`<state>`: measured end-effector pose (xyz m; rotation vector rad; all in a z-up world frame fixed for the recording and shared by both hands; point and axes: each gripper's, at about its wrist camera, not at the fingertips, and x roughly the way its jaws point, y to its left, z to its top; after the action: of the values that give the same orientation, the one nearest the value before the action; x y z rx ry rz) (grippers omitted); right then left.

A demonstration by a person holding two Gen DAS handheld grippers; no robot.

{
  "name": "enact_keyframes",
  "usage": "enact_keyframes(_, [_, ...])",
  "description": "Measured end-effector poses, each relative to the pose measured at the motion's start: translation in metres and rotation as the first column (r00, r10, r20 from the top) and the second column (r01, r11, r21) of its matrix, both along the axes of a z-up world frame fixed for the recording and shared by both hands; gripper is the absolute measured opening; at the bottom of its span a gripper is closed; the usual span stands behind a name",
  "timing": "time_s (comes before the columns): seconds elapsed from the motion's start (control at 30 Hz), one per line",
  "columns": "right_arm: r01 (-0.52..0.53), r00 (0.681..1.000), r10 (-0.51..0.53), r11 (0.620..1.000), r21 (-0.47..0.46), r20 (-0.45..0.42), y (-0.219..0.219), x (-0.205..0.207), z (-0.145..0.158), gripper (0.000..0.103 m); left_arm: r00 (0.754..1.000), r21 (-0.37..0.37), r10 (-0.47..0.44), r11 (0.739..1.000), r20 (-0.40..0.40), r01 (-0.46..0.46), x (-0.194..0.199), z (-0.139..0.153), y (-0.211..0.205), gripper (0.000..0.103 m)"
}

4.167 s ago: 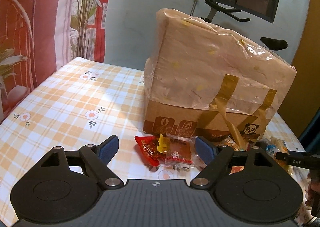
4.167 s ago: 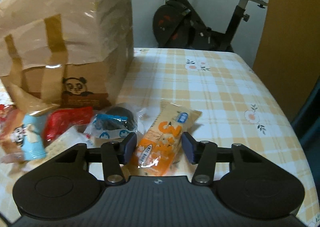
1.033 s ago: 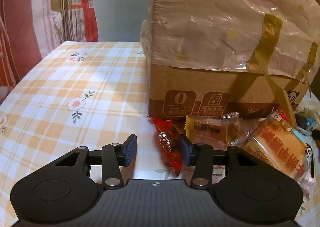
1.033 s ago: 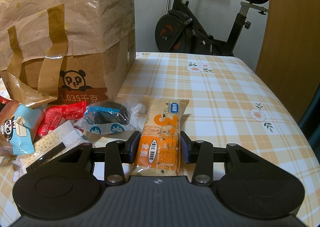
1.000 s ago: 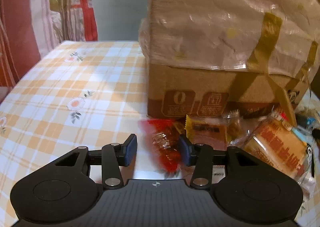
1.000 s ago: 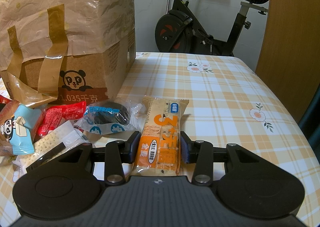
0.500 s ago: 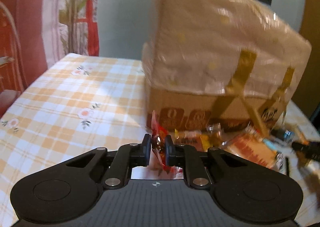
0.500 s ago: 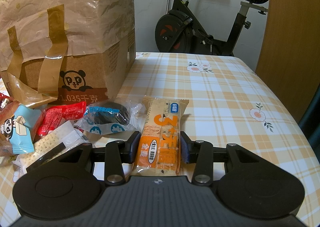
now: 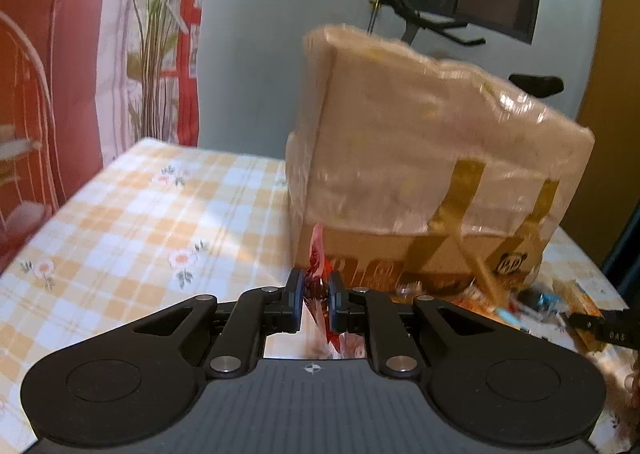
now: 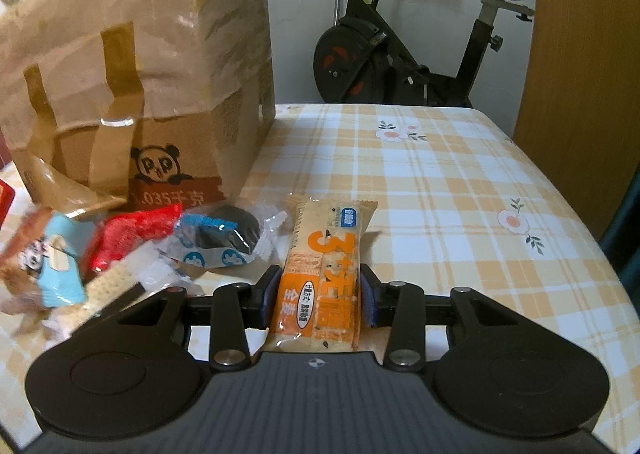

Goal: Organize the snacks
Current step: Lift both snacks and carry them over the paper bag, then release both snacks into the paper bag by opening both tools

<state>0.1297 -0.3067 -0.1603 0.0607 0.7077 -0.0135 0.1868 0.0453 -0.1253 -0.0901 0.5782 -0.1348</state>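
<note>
My left gripper [image 9: 316,290] is shut on a thin red snack packet [image 9: 318,254], which stands on edge between the pads, lifted off the checked tablecloth [image 9: 140,221]. My right gripper [image 10: 318,294] is shut on an orange and cream cracker bar [image 10: 324,266], squeezed at its lower half; the bar's far end points away over the tablecloth [image 10: 460,189]. Left of the bar lies a pile of snacks: a dark cookie in a clear blue-printed wrapper [image 10: 218,240], a red packet [image 10: 128,236], a light blue packet [image 10: 58,266] and a pale cracker pack [image 10: 116,286].
A big cardboard box wrapped in plastic and brown tape [image 9: 432,173] [image 10: 136,73] stands just behind the snacks. An exercise bike [image 10: 404,61] stands beyond the table's far edge. A red and white curtain [image 9: 48,73] hangs at the left. The other gripper's tip [image 9: 600,328] shows at right.
My left gripper closed on the red packet and lifted it off the cloth, backing away from the box. The right gripper kept its place, pinching the cracker bar slightly tighter.
</note>
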Motion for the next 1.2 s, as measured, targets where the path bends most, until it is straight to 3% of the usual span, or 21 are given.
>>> enact_keyframes(0.33, [0.032, 0.995, -0.035, 0.999, 0.033, 0.097, -0.008, -0.018, 0.035, 0.040, 0.990, 0.024, -0.022, 1.000, 0.140, 0.019, -0.015, 0.037, -0.007, 0.013])
enact_keyframes(0.7, [-0.030, 0.953, 0.015, 0.999, 0.043, 0.301, 0.005, -0.012, 0.107, 0.040, 0.948, -0.001, -0.008, 1.000, 0.319, 0.009, -0.030, 0.088, -0.005, 0.013])
enact_keyframes(0.93, [-0.108, 0.913, 0.092, 0.994, 0.018, 0.397, 0.020, 0.016, 0.156, 0.040, 0.913, 0.021, -0.034, 0.999, 0.407, 0.028, -0.011, 0.127, -0.013, 0.013])
enact_keyframes(1.07, [-0.156, 0.888, 0.123, 0.987, 0.039, 0.442, 0.031, 0.037, 0.178, 0.040, 0.902, 0.022, -0.068, 0.998, 0.427, 0.065, 0.007, 0.139, -0.024, 0.013])
enact_keyframes(1.2, [-0.186, 0.876, 0.139, 0.981, 0.057, 0.461, 0.047, 0.063, 0.189, 0.040, 0.893, 0.069, -0.116, 0.993, 0.435, 0.095, 0.036, 0.143, -0.045, 0.013])
